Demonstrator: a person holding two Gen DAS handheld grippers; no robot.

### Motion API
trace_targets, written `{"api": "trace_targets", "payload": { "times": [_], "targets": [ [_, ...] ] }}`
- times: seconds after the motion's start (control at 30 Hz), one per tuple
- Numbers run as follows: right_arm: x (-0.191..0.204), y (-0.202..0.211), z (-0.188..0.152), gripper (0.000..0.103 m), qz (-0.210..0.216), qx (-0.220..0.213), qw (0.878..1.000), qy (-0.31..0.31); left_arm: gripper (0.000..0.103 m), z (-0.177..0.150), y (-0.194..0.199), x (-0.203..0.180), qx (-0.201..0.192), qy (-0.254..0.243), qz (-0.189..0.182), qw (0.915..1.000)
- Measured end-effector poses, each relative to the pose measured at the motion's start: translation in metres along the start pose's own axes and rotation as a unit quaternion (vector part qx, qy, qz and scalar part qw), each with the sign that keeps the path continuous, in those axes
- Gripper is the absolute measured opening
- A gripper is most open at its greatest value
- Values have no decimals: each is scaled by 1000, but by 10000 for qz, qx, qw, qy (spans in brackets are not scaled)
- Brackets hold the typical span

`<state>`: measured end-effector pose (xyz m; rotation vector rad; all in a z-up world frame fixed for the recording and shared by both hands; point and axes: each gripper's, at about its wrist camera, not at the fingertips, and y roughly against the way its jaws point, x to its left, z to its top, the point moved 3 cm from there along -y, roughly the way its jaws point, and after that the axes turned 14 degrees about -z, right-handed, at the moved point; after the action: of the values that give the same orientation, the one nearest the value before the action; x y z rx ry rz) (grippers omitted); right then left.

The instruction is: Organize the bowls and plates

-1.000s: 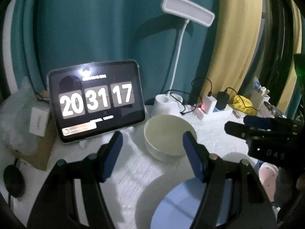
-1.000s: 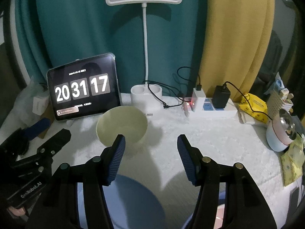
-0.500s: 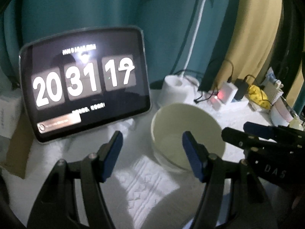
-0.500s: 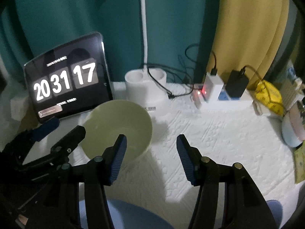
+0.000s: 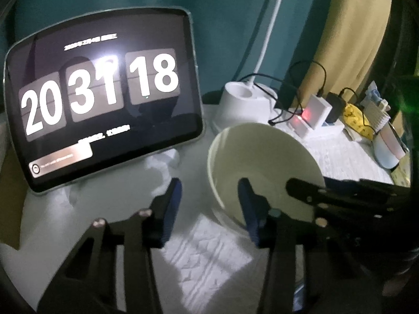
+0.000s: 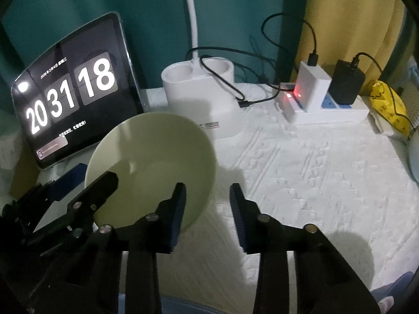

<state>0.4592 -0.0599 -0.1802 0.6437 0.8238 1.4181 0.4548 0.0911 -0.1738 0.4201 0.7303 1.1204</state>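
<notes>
A pale cream-green bowl [image 5: 264, 162] stands on the white quilted cloth, also in the right wrist view [image 6: 152, 162]. My left gripper [image 5: 209, 209] is open, its jaws astride the bowl's left rim: one finger inside the bowl, one outside. My right gripper [image 6: 207, 206] is open, astride the bowl's right rim, left finger over the bowl's inside, right finger over the cloth. Each gripper shows in the other's view: the right one [image 5: 340, 198], the left one [image 6: 70, 191]. A blue plate's edge [image 6: 183, 306] shows at the bottom.
A tablet showing a clock [image 5: 102, 96] leans just behind and left of the bowl. A white lamp base [image 6: 201, 96], a power strip with chargers and cables [image 6: 322, 102], a yellow packet [image 6: 387, 104] and a pink-and-white object [image 5: 390, 149] stand behind and to the right.
Both grippers have moved forward and down to the bowl, and both have narrowed. Their fingers now straddle its rim on either side. The blue plate has dropped almost out of view.
</notes>
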Motion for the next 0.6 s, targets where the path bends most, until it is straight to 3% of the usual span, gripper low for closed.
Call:
{"api": "trace_targets", "payload": {
  "times": [0.13,0.6],
  "targets": [
    [4,-9,-2,24,55,88,9999,-1,27,-2,-4,-4,127,-83,-131,9998],
    [3,-2,-8,16,-84,-24,9999,63,23,-5,6,-6,87,-89,-95,9999]
  ]
}}
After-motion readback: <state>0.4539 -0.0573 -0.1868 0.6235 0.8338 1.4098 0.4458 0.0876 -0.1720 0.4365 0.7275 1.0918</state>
